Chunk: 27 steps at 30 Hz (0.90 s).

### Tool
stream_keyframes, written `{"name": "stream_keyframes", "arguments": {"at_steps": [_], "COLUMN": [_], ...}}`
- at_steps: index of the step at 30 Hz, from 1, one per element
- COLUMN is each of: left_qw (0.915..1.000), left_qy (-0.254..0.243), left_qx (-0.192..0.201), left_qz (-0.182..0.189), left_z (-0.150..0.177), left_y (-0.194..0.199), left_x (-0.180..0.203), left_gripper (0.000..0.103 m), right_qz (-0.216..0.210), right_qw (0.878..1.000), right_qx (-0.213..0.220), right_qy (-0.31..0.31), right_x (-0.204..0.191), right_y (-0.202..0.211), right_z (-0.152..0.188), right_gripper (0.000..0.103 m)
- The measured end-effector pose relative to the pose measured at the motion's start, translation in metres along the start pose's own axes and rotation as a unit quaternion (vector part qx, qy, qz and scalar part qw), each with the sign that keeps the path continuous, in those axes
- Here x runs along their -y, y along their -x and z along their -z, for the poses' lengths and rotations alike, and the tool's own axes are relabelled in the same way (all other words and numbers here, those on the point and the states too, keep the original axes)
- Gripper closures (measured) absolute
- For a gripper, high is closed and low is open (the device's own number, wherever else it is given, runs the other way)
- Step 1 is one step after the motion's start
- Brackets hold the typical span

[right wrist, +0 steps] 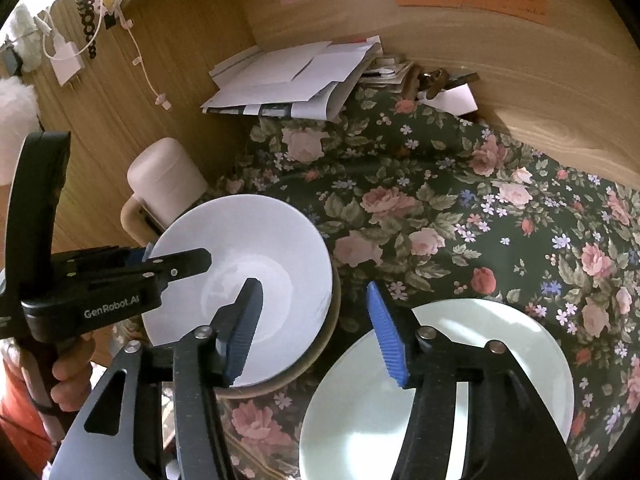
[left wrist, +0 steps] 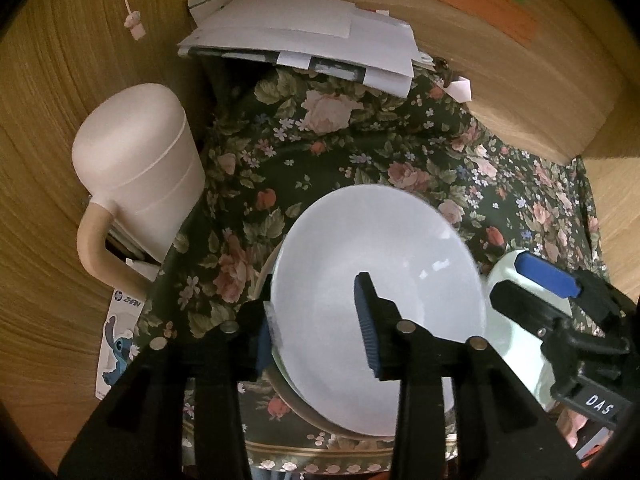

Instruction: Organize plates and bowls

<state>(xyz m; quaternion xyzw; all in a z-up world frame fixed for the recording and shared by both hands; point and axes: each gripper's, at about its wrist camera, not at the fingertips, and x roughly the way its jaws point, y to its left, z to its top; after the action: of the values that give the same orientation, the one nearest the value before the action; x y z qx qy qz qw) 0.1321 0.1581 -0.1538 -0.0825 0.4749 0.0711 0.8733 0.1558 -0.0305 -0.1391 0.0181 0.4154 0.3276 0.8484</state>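
White bowl (left wrist: 376,304) sits on a tan plate, its left rim pinched by the left gripper (left wrist: 316,332); right gripper (right wrist: 316,332) gapes wide above the pale green plate (right wrist: 480,380).

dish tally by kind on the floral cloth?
White bowl: 1
Tan dish under the bowl: 1, kind unclear
Pale green plate: 1
Total: 3
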Motion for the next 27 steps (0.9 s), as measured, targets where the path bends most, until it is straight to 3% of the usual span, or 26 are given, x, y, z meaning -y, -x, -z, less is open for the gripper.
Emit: {"name": "stream_keyframes", "arguments": {"at_steps": [7, 12, 19, 27], "left_qw": [0.9987, 0.9993, 0.9999, 0.9993], "left_qy": [-0.02, -0.007, 0.007, 0.022], "left_qx": [0.043, 0.028, -0.011, -0.027], "left_qz": [-0.018, -0.025, -0.006, 0.015], "left_z": [-0.006, 0.002, 0.023, 0.036], "left_y": [0.022, 0.013, -0.009, -0.02], "left_x": [0.003, -0.012, -0.024, -0.031], "left_gripper": [0.042, 0.041, 0.041, 0.041], "right_qz": [-0.011, -0.017, -0.018, -0.019], "right_qw": [1.0, 1.0, 0.999, 0.998], "right_qx": [-0.011, -0.022, -0.043, -0.061], "right_qy": [0.003, 0.006, 0.01, 0.011], "right_x": [-0.003, -0.005, -0.007, -0.009], "right_y": [-0.005, -0.011, -0.024, -0.037], "right_z": [0.002, 0.003, 0.004, 0.004], "right_gripper": [0.049, 0.048, 0.047, 0.047]}}
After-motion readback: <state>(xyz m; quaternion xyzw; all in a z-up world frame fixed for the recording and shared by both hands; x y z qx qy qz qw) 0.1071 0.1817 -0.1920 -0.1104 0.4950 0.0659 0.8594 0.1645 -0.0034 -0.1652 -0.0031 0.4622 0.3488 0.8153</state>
